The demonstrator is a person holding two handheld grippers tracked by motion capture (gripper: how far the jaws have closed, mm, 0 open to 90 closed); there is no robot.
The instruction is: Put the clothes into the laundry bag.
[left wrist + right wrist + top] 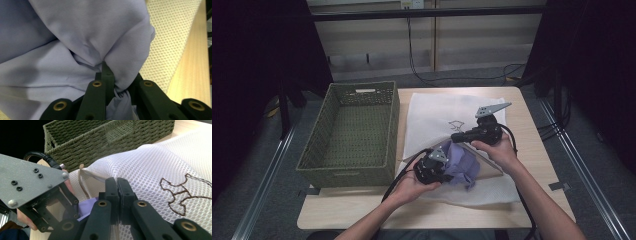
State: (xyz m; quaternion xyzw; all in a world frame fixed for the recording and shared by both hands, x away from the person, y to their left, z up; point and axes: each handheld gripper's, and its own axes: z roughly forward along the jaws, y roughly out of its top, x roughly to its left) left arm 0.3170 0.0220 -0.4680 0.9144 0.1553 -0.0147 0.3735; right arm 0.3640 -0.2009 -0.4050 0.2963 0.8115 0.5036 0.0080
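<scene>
Right gripper [117,185] jaws pinch the mesh bag [160,157] rim up to keep it open, while left gripper [108,75] jaws clamp the lilac cloth [75,37] at 6 o'clock, ready to stuff it in

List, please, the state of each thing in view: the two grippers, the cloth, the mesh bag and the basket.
left gripper: shut on lilac cloth.
right gripper: shut on white mesh bag, lifting its edge.
lilac cloth: bunched, at the bag's mouth.
white mesh bag: lying on the table, mouth held open.
wicker basket: upright, empty.
</scene>
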